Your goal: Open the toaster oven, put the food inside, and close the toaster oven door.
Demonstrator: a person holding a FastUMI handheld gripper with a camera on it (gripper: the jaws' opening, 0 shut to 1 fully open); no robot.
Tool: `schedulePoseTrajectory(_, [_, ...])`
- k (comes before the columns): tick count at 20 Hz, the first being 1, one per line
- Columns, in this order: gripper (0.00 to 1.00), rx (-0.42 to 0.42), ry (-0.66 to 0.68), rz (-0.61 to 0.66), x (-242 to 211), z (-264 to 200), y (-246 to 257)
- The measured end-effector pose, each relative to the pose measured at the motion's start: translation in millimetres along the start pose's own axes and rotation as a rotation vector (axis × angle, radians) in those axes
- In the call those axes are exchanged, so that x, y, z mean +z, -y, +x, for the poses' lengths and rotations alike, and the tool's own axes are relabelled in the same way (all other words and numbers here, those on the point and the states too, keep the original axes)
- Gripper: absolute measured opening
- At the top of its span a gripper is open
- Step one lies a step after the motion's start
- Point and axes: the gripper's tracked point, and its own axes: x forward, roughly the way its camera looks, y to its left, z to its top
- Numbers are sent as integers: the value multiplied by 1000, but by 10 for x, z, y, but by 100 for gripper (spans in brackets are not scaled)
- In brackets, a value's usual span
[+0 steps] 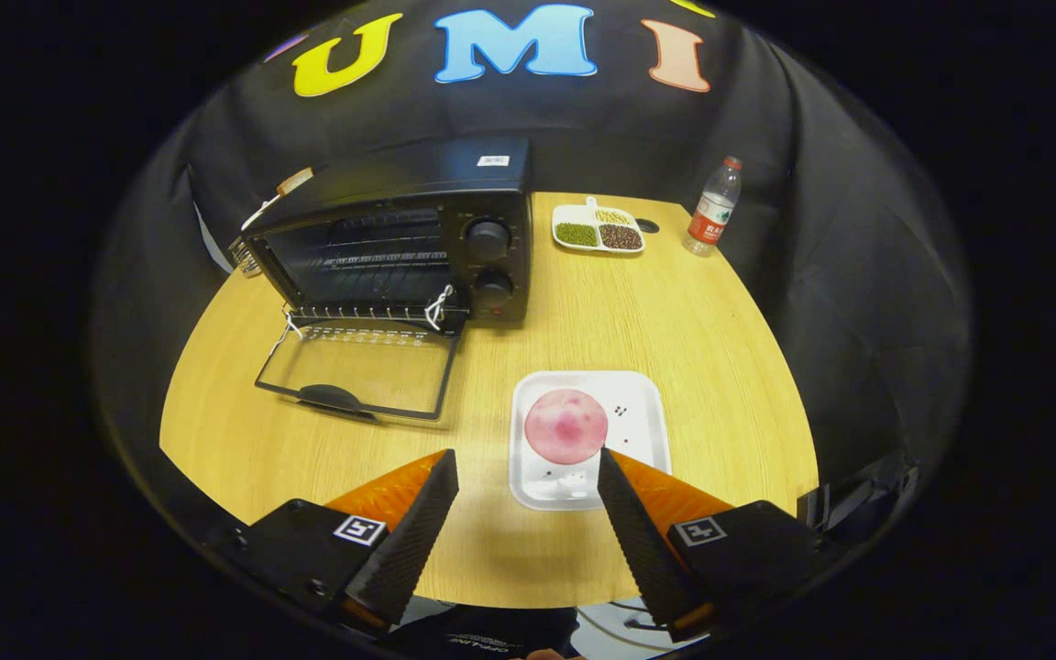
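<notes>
my tool (528, 463) hangs with fingers apart above the surface (693, 312); the pink food (566, 426) on its tray (643, 394) lies just ahead. toaster oven (400, 238) door (358, 371) lies open.

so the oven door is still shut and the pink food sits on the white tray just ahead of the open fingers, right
Not quite: the toaster oven door is already open, folded down flat onto the wooden table, as the gripper view shows. The rest holds: the pink food sits on the white tray just ahead of the gripper, whose fingers are open and hold nothing.
</notes>
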Motion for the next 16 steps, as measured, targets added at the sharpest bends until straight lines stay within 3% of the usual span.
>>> schedulePoseTrajectory(8, [98, 13, -137, -27, -121, 471, 914])
schedulePoseTrajectory(16, [97, 56, -232, -6, -207, 946, 1228])
